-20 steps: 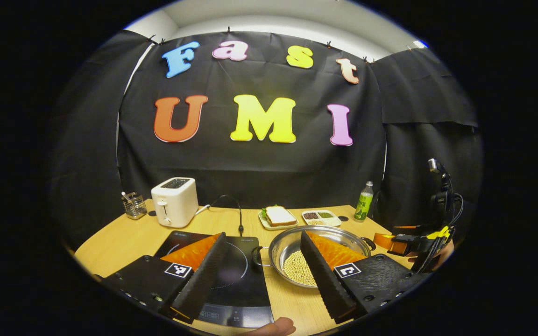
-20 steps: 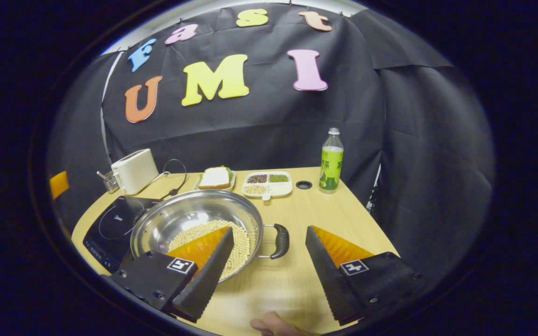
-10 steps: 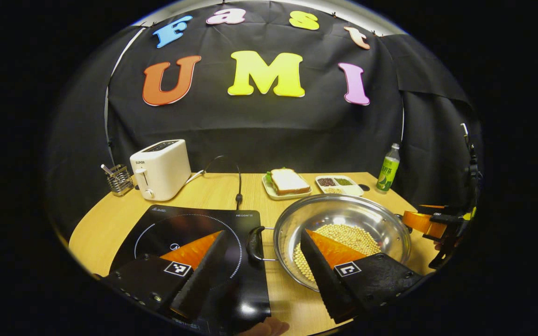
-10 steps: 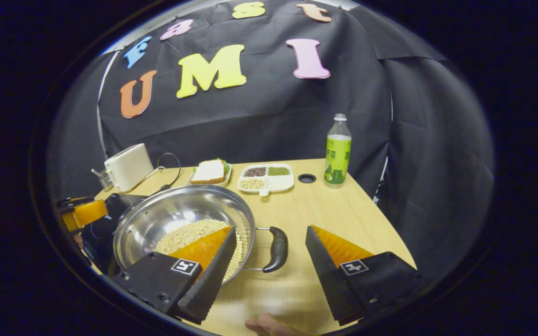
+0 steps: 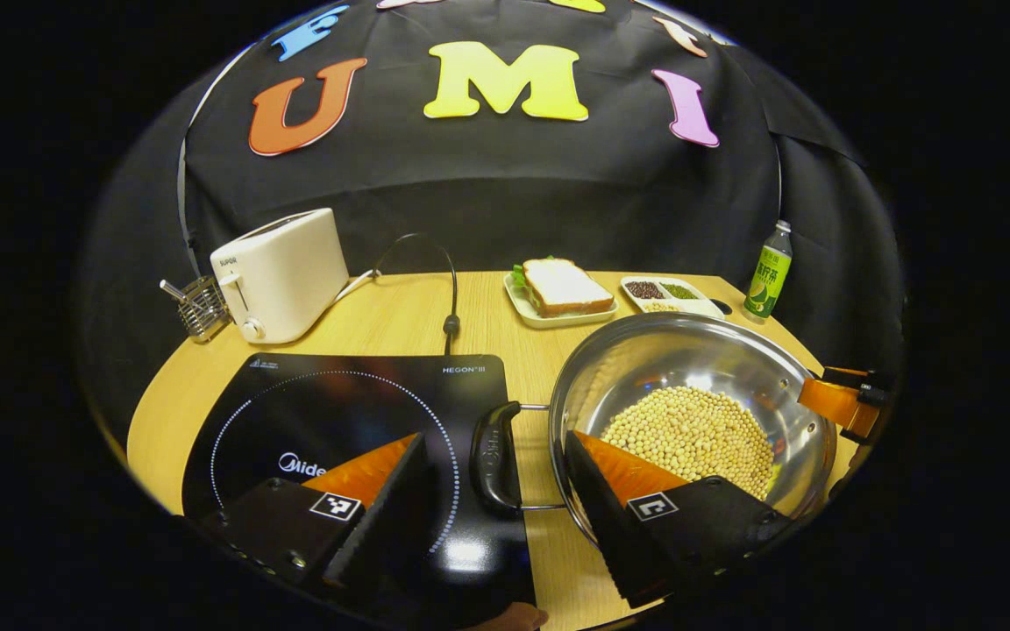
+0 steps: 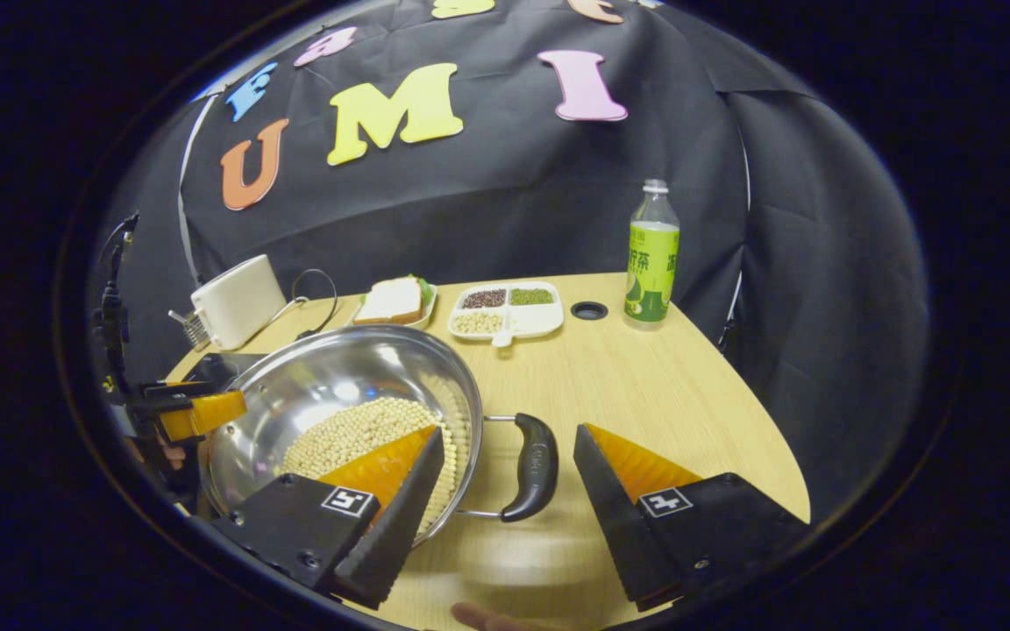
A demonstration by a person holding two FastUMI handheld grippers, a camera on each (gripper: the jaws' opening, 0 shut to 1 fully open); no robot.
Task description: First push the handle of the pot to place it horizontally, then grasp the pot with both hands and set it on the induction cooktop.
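On the wooden table (image 5: 400,315), left half: black induction cooktop (image 5: 330,421), flat, cord running off its far edge. Just right of it sits the steel pot (image 5: 689,368), on the table and not on the cooktop, with a layer of soybeans (image 5: 689,434) in the bottom.

Pot's left handle (image 5: 492,443) lies level, overhanging the cooktop's right edge. Pot's right handle (image 6: 533,466) is level too, above bare wood.

Left gripper (image 5: 496,499): fingers spread wide, one over the cooktop, one over the pot rim, left handle sitting in the gap between them, no contact visible. Right gripper (image 6: 509,499): also spread wide, one finger over the soybeans inside the pot, the other over bare table, right handle in the gap, untouched.

Back of table, well apart from the pot: white toaster (image 5: 281,273), sandwich plate (image 5: 562,294), divided dish of grains (image 6: 505,308), green bottle (image 6: 652,254), small wire utensil holder (image 5: 198,302).
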